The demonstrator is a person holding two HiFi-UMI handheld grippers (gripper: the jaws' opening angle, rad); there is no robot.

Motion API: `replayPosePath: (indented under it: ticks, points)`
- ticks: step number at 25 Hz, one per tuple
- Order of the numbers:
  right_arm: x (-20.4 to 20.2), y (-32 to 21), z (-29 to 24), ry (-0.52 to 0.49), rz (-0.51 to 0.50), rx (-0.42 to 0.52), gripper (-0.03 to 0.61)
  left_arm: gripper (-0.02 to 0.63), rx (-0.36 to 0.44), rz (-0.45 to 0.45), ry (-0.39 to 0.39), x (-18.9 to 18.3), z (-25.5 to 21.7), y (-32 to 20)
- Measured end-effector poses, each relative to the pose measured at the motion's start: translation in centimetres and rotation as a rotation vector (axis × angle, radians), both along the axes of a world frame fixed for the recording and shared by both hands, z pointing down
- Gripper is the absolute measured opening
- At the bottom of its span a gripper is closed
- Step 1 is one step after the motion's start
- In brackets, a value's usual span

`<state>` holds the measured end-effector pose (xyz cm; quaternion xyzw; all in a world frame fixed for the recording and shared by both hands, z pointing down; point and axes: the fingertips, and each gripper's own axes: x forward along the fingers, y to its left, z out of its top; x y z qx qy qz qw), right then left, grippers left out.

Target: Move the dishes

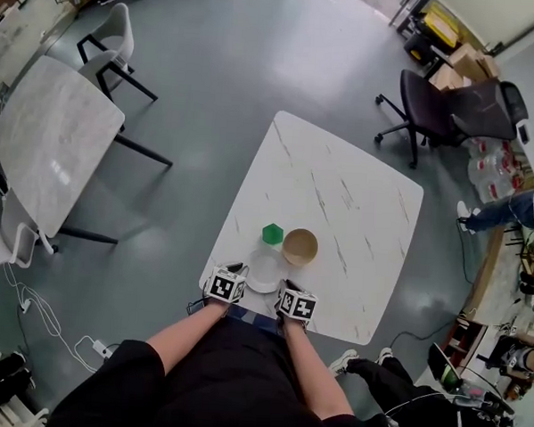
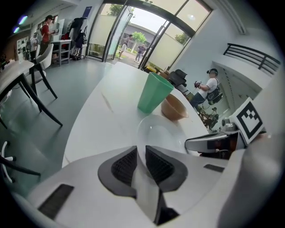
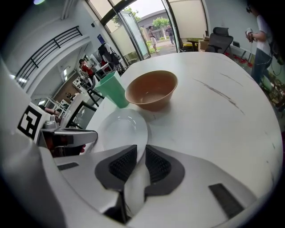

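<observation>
While the plate (image 1: pixel 265 272) lies on the desk (image 1: pixel 356 213), your left gripper (image 2: pixel 141 153) and right gripper (image 3: pixel 141 153) clench its rim.

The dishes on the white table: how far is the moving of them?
Done: nothing looks relocated yet. In hand: the left tongs and the right tongs are each shut on the rim of the white plate. Left: the green cup and the brown bowl stand beyond it, ungripped.
</observation>
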<state>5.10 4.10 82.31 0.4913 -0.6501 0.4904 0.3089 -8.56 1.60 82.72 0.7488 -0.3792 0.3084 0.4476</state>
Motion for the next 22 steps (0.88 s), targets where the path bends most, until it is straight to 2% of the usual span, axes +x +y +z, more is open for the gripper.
replayPosePath:
  ticks: [4, 8, 13, 15, 17, 22]
  points:
    - [0.8, 0.0, -0.6, 0.047, 0.012, 0.02, 0.061, 0.061, 0.013, 0.031, -0.008, -0.2, 0.0, -0.3]
    - [1.1, 0.6, -1.6, 0.053, 0.031, 0.042, 0.061, 0.063, 0.046, 0.039, 0.009, -1.2, -0.7, -0.5]
    - [1.5, 2.4, -4.2, 0.043, 0.073, 0.065, 0.058, 0.063, 0.088, -0.035, 0.091, -1.6, -3.2, 0.2]
    - [0.8, 2.3, -6.1, 0.03, 0.079, 0.118, 0.046, 0.061, 0.136, -0.02, 0.123, -1.5, -5.0, 0.4]
    - [-0.3, 1.7, -8.0, 0.004, 0.059, 0.188, 0.025, 0.034, 0.209, 0.006, 0.148, -1.3, -7.1, 0.4]
    - [-4.3, 0.8, -13.8, -0.004, -0.112, 0.392, 0.017, 0.018, 0.379, 0.01, 0.192, -1.1, -13.4, 1.8]
